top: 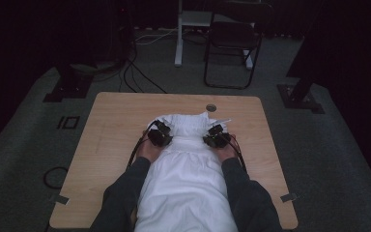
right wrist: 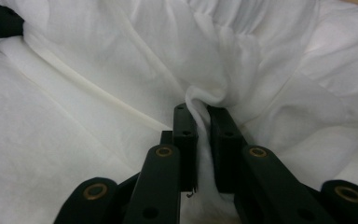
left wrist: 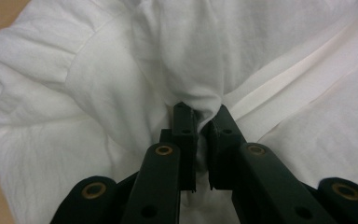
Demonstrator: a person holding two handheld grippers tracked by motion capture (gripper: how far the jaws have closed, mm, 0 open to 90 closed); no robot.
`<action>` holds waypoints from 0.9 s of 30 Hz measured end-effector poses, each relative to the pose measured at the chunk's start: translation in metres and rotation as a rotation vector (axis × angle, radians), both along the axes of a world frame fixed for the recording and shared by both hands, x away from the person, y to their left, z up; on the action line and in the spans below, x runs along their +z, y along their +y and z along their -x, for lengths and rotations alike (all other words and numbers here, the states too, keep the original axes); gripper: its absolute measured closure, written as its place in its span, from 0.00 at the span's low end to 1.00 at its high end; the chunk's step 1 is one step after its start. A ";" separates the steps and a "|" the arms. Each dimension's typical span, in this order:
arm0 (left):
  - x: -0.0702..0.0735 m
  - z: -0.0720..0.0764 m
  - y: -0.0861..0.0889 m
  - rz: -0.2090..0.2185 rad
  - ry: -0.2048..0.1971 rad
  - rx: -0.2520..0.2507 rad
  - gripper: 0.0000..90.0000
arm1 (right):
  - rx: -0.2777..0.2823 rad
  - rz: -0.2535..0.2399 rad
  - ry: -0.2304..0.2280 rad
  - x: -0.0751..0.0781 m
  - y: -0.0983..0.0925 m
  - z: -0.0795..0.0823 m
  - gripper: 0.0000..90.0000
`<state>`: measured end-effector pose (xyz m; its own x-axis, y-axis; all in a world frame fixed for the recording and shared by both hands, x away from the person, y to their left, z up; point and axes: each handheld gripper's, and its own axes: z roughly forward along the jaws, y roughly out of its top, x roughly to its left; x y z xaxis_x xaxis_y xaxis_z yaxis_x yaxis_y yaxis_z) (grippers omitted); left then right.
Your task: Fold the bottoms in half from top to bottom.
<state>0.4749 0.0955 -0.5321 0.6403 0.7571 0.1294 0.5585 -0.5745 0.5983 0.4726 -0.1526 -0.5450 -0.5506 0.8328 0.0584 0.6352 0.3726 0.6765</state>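
A white garment (top: 186,169) lies down the middle of the wooden table (top: 111,121), bunched into folds at its far end and hanging over the near edge. My left gripper (top: 161,130) sits at the cloth's left side, shut on a pinched fold of the white garment (left wrist: 121,70) between its jaws (left wrist: 200,114). My right gripper (top: 216,135) sits at the right side, likewise shut on a ridge of the white garment (right wrist: 98,56), with fabric squeezed between its jaws (right wrist: 203,105). Both forearms in dark sleeves reach in from the bottom edge.
A round grommet hole (top: 211,107) sits near the table's far edge. Beyond the table stand a folding chair (top: 232,43) and a white stand leg (top: 178,34); cables (top: 135,72) trail over the grey carpet. Black stand feet (top: 67,87) flank the table.
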 end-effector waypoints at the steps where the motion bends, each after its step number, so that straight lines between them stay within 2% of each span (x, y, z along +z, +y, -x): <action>1: 0.001 -0.004 -0.001 -0.005 0.003 0.004 0.93 | -0.006 0.004 0.005 0.001 0.001 -0.005 0.92; 6: 0.005 -0.022 -0.006 -0.060 0.007 0.030 0.93 | -0.034 0.009 0.014 0.003 0.006 -0.027 0.92; 8: 0.004 -0.025 -0.006 -0.064 0.002 0.038 0.93 | -0.044 0.009 0.016 0.003 0.007 -0.030 0.92; 12: 0.004 -0.027 -0.002 -0.021 0.018 0.042 0.93 | -0.053 0.024 0.017 0.004 0.011 -0.036 0.93; 14: 0.007 -0.026 0.001 0.006 0.029 0.044 0.94 | -0.036 0.030 0.015 0.006 0.010 -0.036 0.94; 16: 0.016 -0.024 0.007 0.057 0.023 0.035 0.95 | -0.029 0.020 0.003 0.010 0.007 -0.033 0.94; 19: 0.041 -0.018 0.022 0.174 -0.005 0.011 0.96 | -0.023 -0.047 -0.043 0.027 -0.003 -0.028 0.95; 21: 0.060 -0.011 0.031 0.253 -0.037 -0.003 0.96 | -0.010 -0.104 -0.086 0.045 -0.011 -0.023 0.95; 22: 0.069 -0.007 0.033 0.278 -0.052 -0.014 0.96 | -0.002 -0.121 -0.116 0.055 -0.015 -0.020 0.95; 25: 0.094 0.011 0.036 0.305 -0.113 -0.054 0.96 | 0.021 -0.154 -0.201 0.081 -0.021 -0.007 0.95; 27: 0.107 0.027 0.035 0.310 -0.151 -0.075 0.96 | 0.043 -0.127 -0.233 0.093 -0.021 0.003 0.95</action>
<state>0.4483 0.1308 -0.4250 0.6868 0.7268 -0.0018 0.4132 -0.3884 0.8237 0.4693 -0.1740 -0.4522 -0.5962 0.8023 0.0287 0.4425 0.2987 0.8456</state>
